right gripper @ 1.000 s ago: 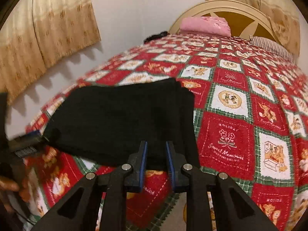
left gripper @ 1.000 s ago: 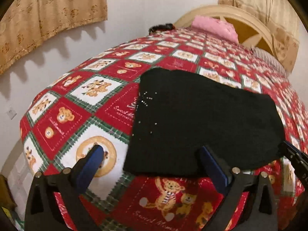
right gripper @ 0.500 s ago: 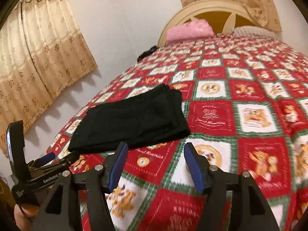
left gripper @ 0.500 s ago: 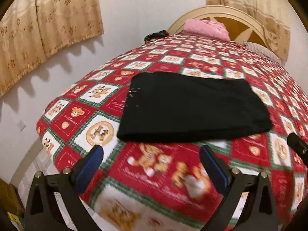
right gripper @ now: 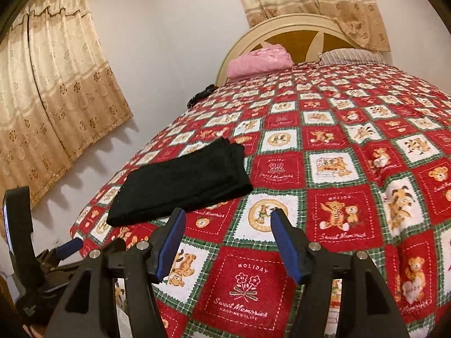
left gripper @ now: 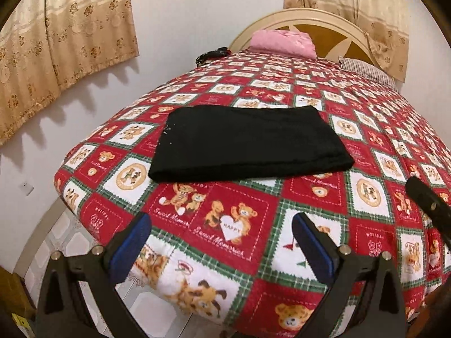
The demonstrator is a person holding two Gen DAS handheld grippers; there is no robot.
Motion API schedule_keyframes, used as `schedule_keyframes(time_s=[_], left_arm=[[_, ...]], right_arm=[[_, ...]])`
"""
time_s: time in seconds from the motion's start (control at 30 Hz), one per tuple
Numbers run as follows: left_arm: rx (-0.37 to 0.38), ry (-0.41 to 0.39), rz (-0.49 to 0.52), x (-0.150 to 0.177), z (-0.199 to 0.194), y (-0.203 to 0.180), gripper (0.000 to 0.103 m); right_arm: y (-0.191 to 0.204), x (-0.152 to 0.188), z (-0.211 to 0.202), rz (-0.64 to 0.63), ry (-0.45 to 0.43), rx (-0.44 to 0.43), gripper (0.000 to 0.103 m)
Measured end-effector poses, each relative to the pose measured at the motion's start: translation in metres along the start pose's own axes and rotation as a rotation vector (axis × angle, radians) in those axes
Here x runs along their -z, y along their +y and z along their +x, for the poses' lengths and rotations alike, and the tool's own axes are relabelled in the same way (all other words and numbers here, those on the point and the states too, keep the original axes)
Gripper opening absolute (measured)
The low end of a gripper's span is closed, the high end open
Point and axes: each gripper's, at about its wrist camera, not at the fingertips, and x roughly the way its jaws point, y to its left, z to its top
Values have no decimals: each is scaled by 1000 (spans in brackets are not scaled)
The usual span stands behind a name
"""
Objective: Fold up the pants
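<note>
The black pants (left gripper: 242, 143) lie folded into a flat rectangle on the red bear-patterned quilt (left gripper: 282, 90), near the bed's foot corner. They also show in the right wrist view (right gripper: 183, 180). My left gripper (left gripper: 222, 245) is open and empty, pulled back over the quilt's near edge, apart from the pants. My right gripper (right gripper: 228, 242) is open and empty, back from the pants' right end. The left gripper shows at the lower left of the right wrist view (right gripper: 56, 253).
A pink folded cloth (left gripper: 282, 42) and a striped pillow (left gripper: 366, 70) lie by the cream headboard (left gripper: 310, 19). A dark object (left gripper: 211, 55) sits at the bed's far left edge. Wall and curtains (left gripper: 56, 42) stand to the left; tiled floor (left gripper: 56, 242) shows below the bed corner.
My right gripper has opened and let go of the pants. Both grippers have drawn back from the folded pants, which now lie flat and free.
</note>
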Motion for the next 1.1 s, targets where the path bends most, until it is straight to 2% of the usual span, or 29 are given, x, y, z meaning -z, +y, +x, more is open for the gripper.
schedule_keyframes(time_s=[0.43,0.73,0.8,1.1], left_arm=[[-44,-61,21,16,-33,2,102],[-37,-95,-11,16,-51,10,102],[-49,-110,-4,16,-55,11,102],[-58,-141,16,19,-67,9,102]], right_arm=[[18,-2,-38,-42,-88,-28,65],[30,0,-64,-71,-168,-25,67],[31,0,-67,-72,-176,-25,71],[36,2,-68,-72,-160,-26,72]])
